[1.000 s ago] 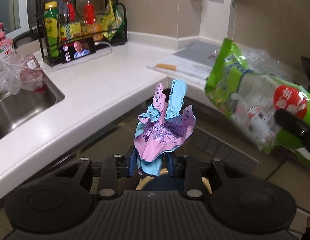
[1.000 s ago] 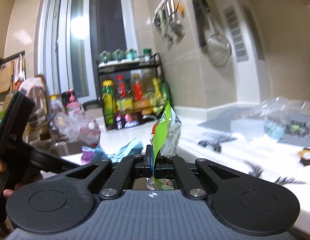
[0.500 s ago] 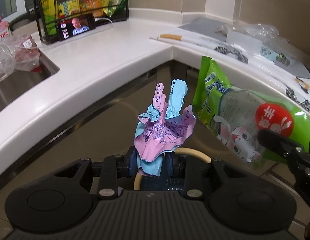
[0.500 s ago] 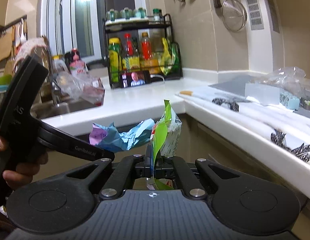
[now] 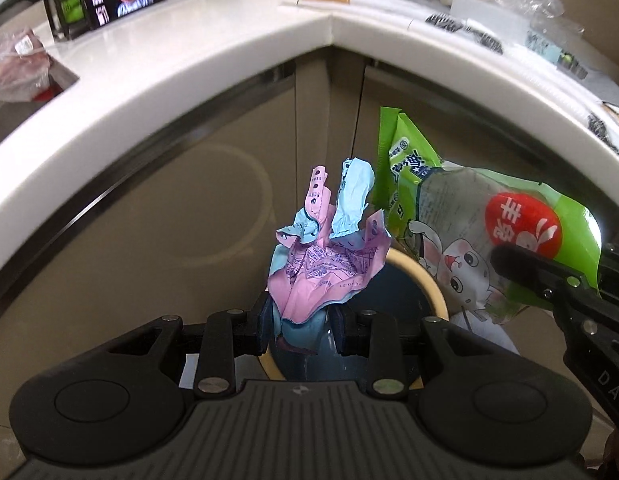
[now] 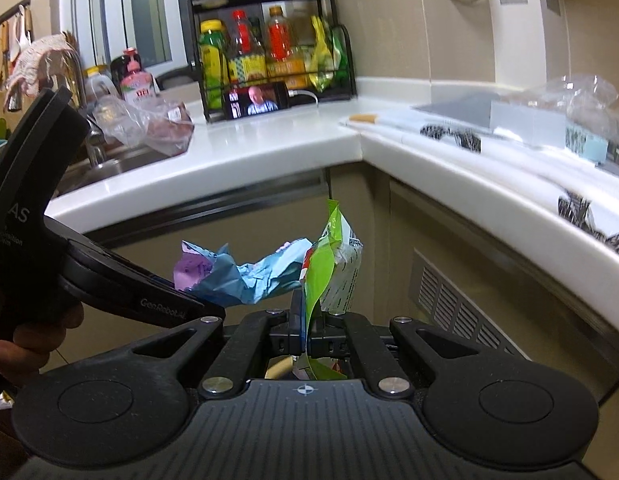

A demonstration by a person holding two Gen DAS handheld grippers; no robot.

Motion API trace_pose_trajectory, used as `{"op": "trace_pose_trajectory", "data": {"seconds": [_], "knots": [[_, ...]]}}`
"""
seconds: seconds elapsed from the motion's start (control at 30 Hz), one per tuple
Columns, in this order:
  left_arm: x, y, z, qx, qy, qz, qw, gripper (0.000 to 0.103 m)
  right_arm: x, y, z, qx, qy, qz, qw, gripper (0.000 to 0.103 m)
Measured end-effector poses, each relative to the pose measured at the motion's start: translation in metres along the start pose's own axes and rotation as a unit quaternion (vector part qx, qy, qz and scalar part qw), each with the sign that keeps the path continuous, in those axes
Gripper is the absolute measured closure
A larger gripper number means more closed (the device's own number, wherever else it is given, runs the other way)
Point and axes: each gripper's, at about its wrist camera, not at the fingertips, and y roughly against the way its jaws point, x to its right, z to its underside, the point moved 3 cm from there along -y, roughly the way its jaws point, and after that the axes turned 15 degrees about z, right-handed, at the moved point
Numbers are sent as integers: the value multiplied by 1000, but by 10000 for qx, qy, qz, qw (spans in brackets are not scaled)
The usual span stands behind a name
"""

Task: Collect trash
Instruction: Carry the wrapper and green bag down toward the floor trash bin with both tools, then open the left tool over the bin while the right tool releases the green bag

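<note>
Looking through our left camera, we see a bin [image 5: 405,304] with a tan rim below; the right camera barely shows it. Our left gripper [image 5: 299,326] is clamped on crumpled pink-and-blue paper [image 5: 325,264] sticking up toward twelve o'clock. Our right gripper [image 6: 307,330] pinches a green snack bag [image 6: 329,268], upright, edge-on.

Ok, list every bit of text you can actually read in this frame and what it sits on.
"GenRobot.AI": on the left gripper arm, seen from the right wrist.
"DAS": partial lettering on the right gripper body, lower right of the left wrist view.
A white Chinese character on the red circle of the green snack bag: large, the other print too small.
Purple print on the crumpled pink and blue paper: illegible.
</note>
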Motion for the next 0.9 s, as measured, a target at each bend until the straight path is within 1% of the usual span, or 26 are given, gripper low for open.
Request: {"op": "trace_pose_trajectory", "data": {"seconds": [0.1,0.3,0.6,0.9], "knots": [[-4,-8,0,-116,21,-41,9999,70,0,-8,5,-154,26,-1,9999,103],[-8,-27,2,-280,-120,-181,9994,70,1,-25,14,-462,26,-13,9989,103],[-17,-59,8,-761,-44,-168,9970,69,4,-54,35,-1064,25,99,9943,103],[-24,-89,11,-1048,-100,-177,9943,69,2,-80,52,-1481,47,201,9888,103]]}}
